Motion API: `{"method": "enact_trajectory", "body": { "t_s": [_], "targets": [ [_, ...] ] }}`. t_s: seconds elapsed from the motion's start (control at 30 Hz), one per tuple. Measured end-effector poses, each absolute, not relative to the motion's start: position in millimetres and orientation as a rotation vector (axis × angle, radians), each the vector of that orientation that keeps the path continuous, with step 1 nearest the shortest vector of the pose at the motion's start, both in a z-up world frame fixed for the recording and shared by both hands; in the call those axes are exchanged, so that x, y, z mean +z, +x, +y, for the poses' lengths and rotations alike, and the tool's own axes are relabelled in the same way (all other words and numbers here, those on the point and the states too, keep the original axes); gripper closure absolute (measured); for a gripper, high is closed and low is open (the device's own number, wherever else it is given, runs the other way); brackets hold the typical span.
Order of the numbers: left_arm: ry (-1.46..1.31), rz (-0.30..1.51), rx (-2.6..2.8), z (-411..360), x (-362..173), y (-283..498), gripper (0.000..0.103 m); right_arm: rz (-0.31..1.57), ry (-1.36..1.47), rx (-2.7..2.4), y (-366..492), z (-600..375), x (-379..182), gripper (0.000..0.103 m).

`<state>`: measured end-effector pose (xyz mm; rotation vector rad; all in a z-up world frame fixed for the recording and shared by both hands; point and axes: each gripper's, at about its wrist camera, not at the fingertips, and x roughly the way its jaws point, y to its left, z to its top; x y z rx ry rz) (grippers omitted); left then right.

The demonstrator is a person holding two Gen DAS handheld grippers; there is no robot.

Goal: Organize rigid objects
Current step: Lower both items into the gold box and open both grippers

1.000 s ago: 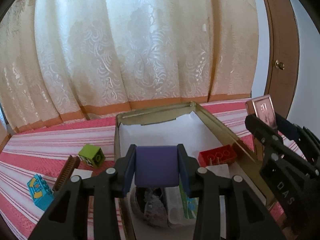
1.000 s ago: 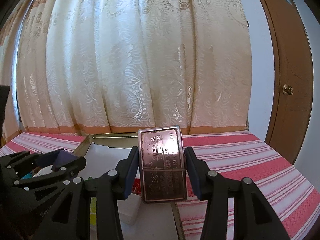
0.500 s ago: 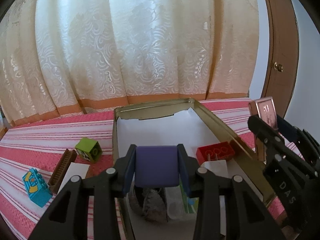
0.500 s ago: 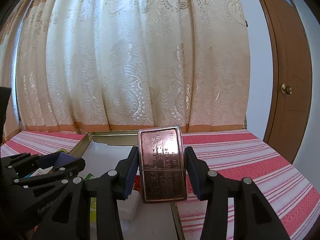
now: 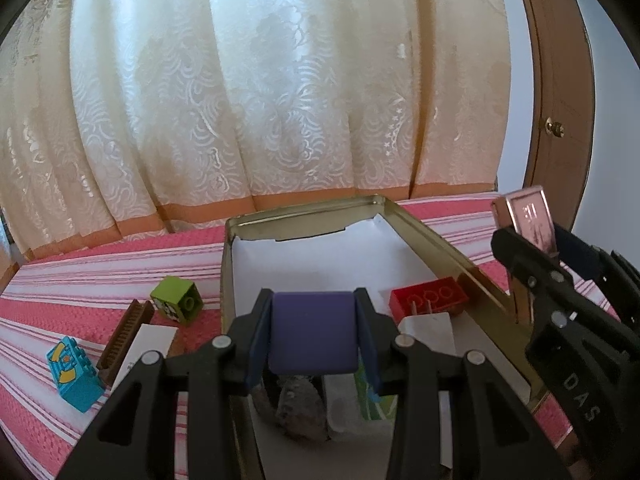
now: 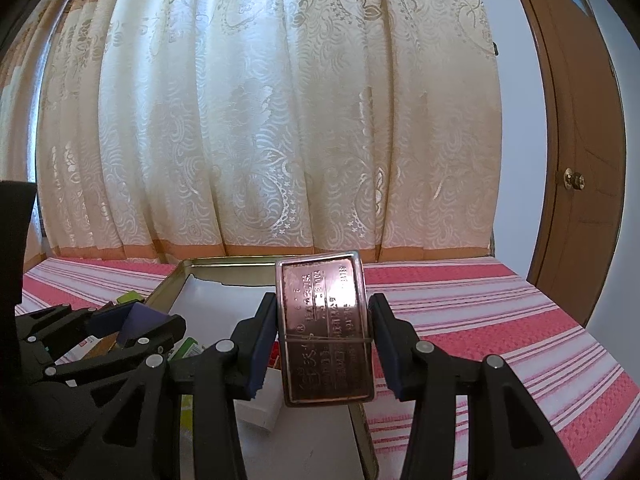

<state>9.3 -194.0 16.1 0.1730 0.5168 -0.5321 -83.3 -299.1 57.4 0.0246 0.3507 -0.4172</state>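
Observation:
My left gripper (image 5: 313,334) is shut on a purple block (image 5: 312,332), held above the near end of an open gold tin box (image 5: 432,240) lined with white paper. My right gripper (image 6: 325,332) is shut on a copper-coloured metal case (image 6: 325,328), held upright over the box's right wall (image 6: 362,432); it also shows at the right of the left wrist view (image 5: 530,220). In the box lie a red brick (image 5: 429,300), a white plug adapter (image 5: 428,326), a grey stone (image 5: 298,404) and a green-white packet (image 5: 370,400).
On the pink striped cloth (image 5: 100,280) left of the box lie a green cube (image 5: 176,300), a brown comb (image 5: 126,336), a white card (image 5: 146,344) and a blue brick (image 5: 72,376). A cream curtain (image 5: 260,100) hangs behind. A wooden door (image 6: 580,160) stands at the right.
Both grippers have risen and pulled back slightly, so the box and table sit a little lower and farther. Both keep their objects held.

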Motion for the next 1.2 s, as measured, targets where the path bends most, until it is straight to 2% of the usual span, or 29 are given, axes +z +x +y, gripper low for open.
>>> {"method": "enact_trajectory", "body": {
  "t_s": [1.2],
  "targets": [
    [0.19, 0.5, -0.557, -195, 14, 4, 0.064, 0.368, 0.022, -0.412, -82, -290, 57, 0.054]
  ]
}}
